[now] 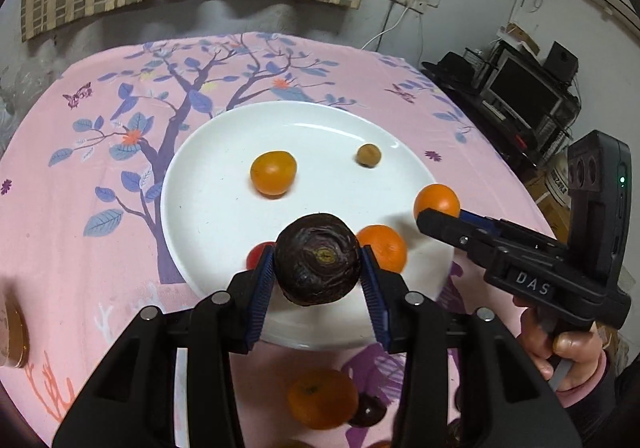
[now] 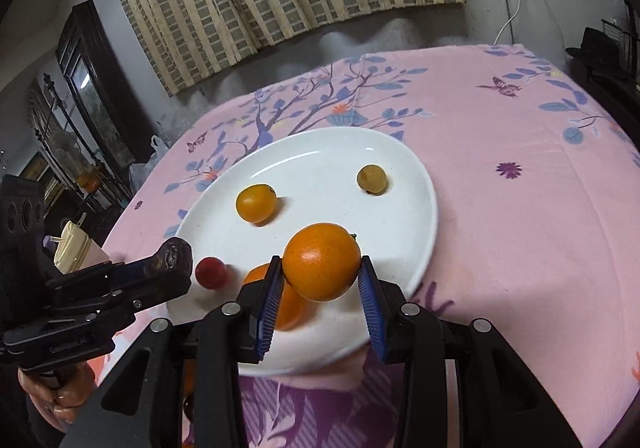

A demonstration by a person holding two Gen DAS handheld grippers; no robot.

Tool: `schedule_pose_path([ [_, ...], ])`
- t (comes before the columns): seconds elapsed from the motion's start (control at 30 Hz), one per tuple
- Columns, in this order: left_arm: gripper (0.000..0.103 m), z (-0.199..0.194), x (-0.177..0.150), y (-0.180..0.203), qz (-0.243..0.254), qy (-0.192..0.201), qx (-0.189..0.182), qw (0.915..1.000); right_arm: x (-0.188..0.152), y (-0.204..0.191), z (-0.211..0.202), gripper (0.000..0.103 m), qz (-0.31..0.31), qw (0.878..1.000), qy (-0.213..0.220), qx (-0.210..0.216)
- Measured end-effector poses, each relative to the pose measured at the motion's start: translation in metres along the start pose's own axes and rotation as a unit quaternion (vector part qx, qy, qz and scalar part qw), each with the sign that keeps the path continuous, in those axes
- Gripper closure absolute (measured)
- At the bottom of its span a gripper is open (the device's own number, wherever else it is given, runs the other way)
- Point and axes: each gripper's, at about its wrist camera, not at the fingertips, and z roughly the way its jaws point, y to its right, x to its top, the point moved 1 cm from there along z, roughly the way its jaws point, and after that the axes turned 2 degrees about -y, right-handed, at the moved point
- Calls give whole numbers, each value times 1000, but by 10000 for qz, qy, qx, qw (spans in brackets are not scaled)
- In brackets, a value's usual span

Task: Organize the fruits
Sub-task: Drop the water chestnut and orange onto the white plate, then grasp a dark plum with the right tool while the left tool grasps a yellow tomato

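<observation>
You are mid-delivery with both hands: your left gripper (image 1: 318, 268) is clamped on a dark, wrinkled purple fruit (image 1: 317, 259), and your right gripper (image 2: 320, 280) is clamped on an orange (image 2: 321, 261), each held just over the near edge of the white plate (image 1: 224, 152). Neither fruit looks set down yet; both seem to hang a little above the plate, though the height is hard to judge. Already on the plate are a yellow-orange fruit (image 1: 273, 172), a small brown one (image 1: 369, 155), a second orange (image 1: 382, 248) and a small red fruit (image 2: 211, 272), the last two close under your loads. Another orange (image 1: 323, 398) and at least one dark fruit (image 1: 368, 412) lie on the pink cloth (image 1: 60, 208) near you, so the job looks partly done. Next, lower each fruit onto a bare patch of plate and open the jaws gently; round fruit may roll, and the near rim is crowded, so pick spots apart from the red fruit and the resting orange.
</observation>
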Motion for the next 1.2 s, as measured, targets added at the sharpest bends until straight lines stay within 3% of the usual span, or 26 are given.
schedule_pose_path([
  [0.03,53,-1,0,-2,-42,6,19,10000,0,1,4,60,62,10000,-62,40],
  [0.1,23,-12,-1,-3,-97,233,99,9996,-1,4,-1,45,242,9995,-120,139],
  [0.17,13,-29,-6,-1,-160,526,206,9983,-4,3,-15,44,313,9993,28,195],
  [0.3,5,-56,-20,4,-83,751,193,9970,-17,-5,-52,40,284,9987,409,66],
  [0.47,5,-82,-59,6,77,943,436,9946,-64,-16,-85,40,80,9989,464,35],
  [0.6,5,-97,-95,-1,25,953,683,9931,-112,-22,-101,40,258,9992,5,315],
  [0.7,5,-103,-117,-14,-235,919,519,9941,-153,-31,-111,40,289,9983,-176,472],
  [0.8,5,-104,-137,-29,-537,791,472,9943,-185,-49,-111,40,-166,9992,-346,98],
  [1.03,5,-112,-145,-30,-506,973,721,9913,-197,-77,-103,44,-949,9912,-507,-775],
  [1.2,5,-111,-146,-31,-533,937,673,9919,-198,-78,-94,51,-1061,9879,-710,-885],
])
